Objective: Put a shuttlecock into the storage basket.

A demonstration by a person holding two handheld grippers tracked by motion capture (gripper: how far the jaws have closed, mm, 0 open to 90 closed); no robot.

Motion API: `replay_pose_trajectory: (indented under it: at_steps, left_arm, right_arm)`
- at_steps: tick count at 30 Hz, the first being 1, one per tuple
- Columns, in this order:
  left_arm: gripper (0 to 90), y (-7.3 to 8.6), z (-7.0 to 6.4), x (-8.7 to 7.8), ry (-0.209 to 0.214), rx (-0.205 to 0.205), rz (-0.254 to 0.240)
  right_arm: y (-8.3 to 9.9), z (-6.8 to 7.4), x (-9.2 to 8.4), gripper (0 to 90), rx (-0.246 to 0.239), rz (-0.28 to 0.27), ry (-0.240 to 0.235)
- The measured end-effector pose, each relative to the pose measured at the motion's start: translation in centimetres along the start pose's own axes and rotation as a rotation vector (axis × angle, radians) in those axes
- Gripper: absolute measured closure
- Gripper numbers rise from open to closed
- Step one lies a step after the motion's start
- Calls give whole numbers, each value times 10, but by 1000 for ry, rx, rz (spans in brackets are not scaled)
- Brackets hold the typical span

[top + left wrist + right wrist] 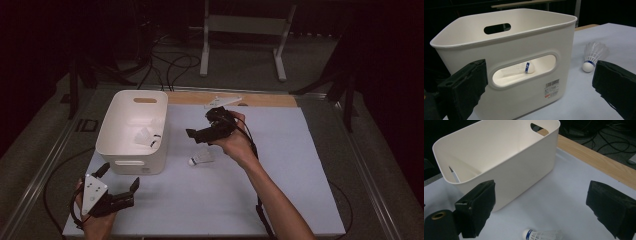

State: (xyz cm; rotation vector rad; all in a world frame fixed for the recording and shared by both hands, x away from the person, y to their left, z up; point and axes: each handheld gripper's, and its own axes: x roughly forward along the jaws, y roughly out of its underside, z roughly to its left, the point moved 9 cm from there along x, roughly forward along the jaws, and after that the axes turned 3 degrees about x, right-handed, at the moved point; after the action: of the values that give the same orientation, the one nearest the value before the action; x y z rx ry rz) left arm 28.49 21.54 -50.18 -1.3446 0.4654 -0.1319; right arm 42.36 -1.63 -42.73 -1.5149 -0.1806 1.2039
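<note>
Right gripper (196, 136): held above the bench (280, 175) just at 3 o'clock of the bin; jaws are spread apart with nothing between them.
Left gripper (120, 184): seen at the bench's 7 o'clock corner, just below the bin; jaws are wide apart and empty.
Bin (112, 135): one white tub with handle slots, stood upright on the bench at 10 o'clock.
Shuttlecocks, counted: two.
Loose shuttlecock (200, 159): laid on its side on the bench, just at 4 o'clock of the bin and directly under the right gripper, untouched by either gripper.
Binned shuttlecock (145, 137): laid on the floor of the bin.
High view alone: both grippers, both hands and the whole bench are taken in at once.
Left gripper view alone: the binned shuttlecock (522, 68) is seen through the near handle slot; a barcode label (552, 88) is seen on the bin wall.
Right gripper view alone: the bin's interior wall and the bench's wooden far edge (596, 160) are shown close up.
</note>
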Motion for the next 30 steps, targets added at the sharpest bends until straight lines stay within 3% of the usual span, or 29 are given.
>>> replay_pose_trajectory:
  at_steps: [30]
  left_arm:
    - [5, 0, 0, 0, 1, -1, -1]
  right_arm:
    - [32, -7, 3, 95, 5, 65, 5]
